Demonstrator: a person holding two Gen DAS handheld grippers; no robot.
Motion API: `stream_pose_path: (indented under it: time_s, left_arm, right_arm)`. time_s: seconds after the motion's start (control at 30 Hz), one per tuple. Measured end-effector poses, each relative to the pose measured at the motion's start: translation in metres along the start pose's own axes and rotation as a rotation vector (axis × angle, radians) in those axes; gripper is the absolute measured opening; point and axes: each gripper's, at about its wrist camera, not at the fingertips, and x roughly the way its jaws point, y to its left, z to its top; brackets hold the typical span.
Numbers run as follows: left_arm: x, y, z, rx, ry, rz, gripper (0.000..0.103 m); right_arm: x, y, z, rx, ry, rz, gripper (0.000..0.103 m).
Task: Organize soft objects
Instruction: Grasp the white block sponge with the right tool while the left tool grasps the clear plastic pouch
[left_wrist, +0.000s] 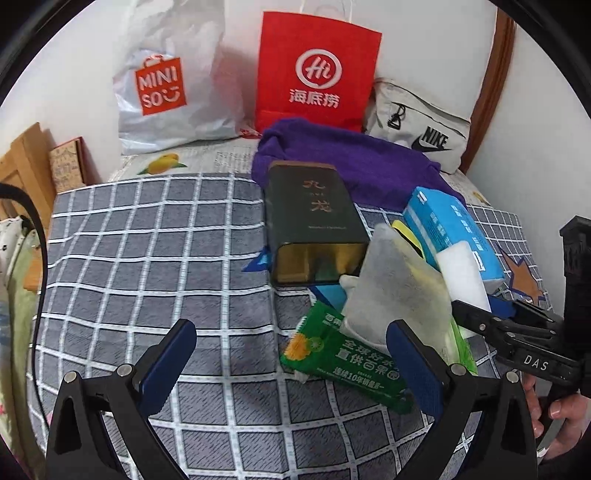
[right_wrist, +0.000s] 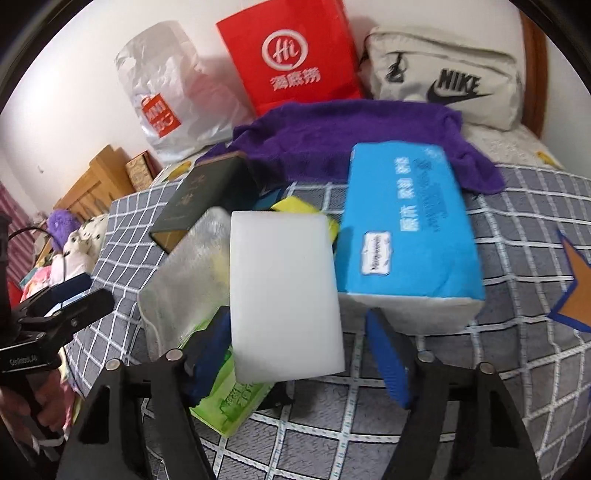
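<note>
On the grey checked bedspread (left_wrist: 147, 258) lies a pile of things. A green wipes packet (left_wrist: 347, 362) sits under a grey mesh cloth (left_wrist: 399, 284), beside a dark tin (left_wrist: 314, 229). Behind them lie a blue tissue pack (left_wrist: 450, 225) and a purple towel (left_wrist: 351, 158). My left gripper (left_wrist: 291, 369) is open above the spread, its right finger by the packet. In the right wrist view a white sponge block (right_wrist: 284, 288) stands between the fingers of my right gripper (right_wrist: 299, 365). The left pad is at the sponge's edge. A gap shows at the right pad.
A Miniso plastic bag (left_wrist: 166, 99), a red paper bag (left_wrist: 317, 70) and a grey Nike pouch (left_wrist: 421, 125) lean on the wall behind. Wooden furniture (left_wrist: 22, 166) stands past the bed's left edge. A person's hand (left_wrist: 557, 406) holds the right gripper.
</note>
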Motion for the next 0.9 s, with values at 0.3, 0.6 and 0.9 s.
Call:
stream_pose_path:
  time_s: [0.3, 0.6, 0.9]
  left_arm:
    - [0.018, -0.021, 0.011, 0.091, 0.016, -0.076, 0.103]
    - [0.046, -0.035, 0.02, 0.11, 0.08, -0.184, 0.072]
    - [0.045, -0.034, 0.023, 0.122, 0.098, -0.236, 0.014]
  right_arm:
    - [-0.015, 0.009, -0.002, -0.059, -0.011, -0.023, 0.051]
    - [-0.047, 0.001, 0.004, -0.075, -0.067, -0.076, 0.051]
    - [-0.067, -0.023, 0.016, -0.029, -0.107, -0.118, 0.051]
